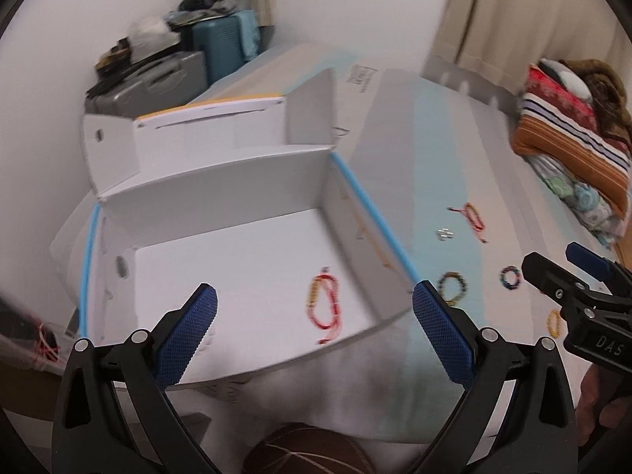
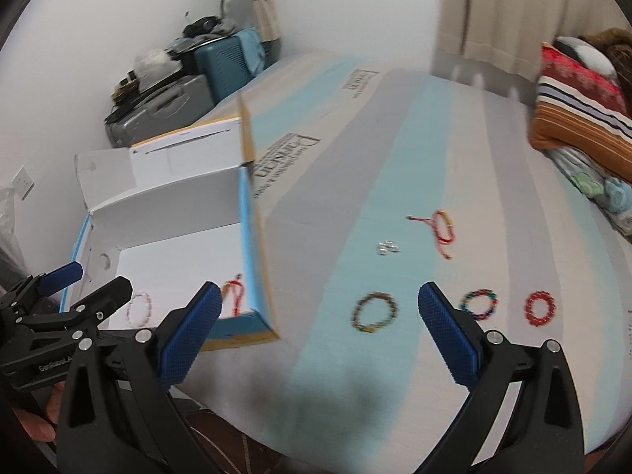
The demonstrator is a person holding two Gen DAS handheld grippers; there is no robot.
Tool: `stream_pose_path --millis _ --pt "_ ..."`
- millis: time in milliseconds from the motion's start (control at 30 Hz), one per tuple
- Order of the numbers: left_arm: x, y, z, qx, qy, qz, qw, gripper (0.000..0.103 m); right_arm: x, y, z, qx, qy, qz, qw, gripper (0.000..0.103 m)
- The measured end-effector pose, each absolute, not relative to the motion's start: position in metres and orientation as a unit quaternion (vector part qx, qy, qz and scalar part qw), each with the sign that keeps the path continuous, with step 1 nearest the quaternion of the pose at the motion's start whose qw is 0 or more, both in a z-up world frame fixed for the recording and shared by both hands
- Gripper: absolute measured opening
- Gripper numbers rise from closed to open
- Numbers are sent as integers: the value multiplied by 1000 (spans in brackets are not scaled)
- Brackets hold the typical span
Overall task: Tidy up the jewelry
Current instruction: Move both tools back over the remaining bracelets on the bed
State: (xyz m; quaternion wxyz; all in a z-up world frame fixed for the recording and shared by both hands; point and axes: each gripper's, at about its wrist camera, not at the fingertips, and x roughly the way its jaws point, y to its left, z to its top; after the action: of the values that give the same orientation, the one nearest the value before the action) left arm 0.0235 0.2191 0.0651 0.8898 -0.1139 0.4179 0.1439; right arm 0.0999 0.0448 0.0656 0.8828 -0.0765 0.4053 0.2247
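Observation:
An open white box with blue edges (image 1: 221, 181) (image 2: 170, 197) sits left of a large flat carton (image 2: 395, 181). A red and yellow cord bracelet (image 1: 326, 302) (image 2: 235, 292) lies inside the box; a pale beaded bracelet (image 2: 139, 309) lies there too. My left gripper (image 1: 314, 324) is open and empty over the box front. My right gripper (image 2: 320, 316) is open and empty above a dark multicolour bead bracelet (image 2: 373, 312) (image 1: 453, 286). On the carton also lie a blue-green bracelet (image 2: 478, 303) (image 1: 510, 277), a red bracelet (image 2: 539, 308), a red cord bracelet (image 2: 442, 231) (image 1: 472, 217) and small silver pieces (image 2: 388, 248) (image 1: 444, 234).
Suitcases (image 1: 158, 79) piled with clutter stand at the back left by the wall. Folded striped bedding (image 2: 580, 126) lies at the right. A curtain (image 2: 505, 8) hangs behind. A yellow bracelet (image 1: 554, 322) lies near the right gripper in the left wrist view.

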Motion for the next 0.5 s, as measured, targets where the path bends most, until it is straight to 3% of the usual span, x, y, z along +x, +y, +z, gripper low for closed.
stream_pose_path --millis 500 --pt "64 112 64 -79 411 70 906 97 118 -90 70 -27 403 159 901 96"
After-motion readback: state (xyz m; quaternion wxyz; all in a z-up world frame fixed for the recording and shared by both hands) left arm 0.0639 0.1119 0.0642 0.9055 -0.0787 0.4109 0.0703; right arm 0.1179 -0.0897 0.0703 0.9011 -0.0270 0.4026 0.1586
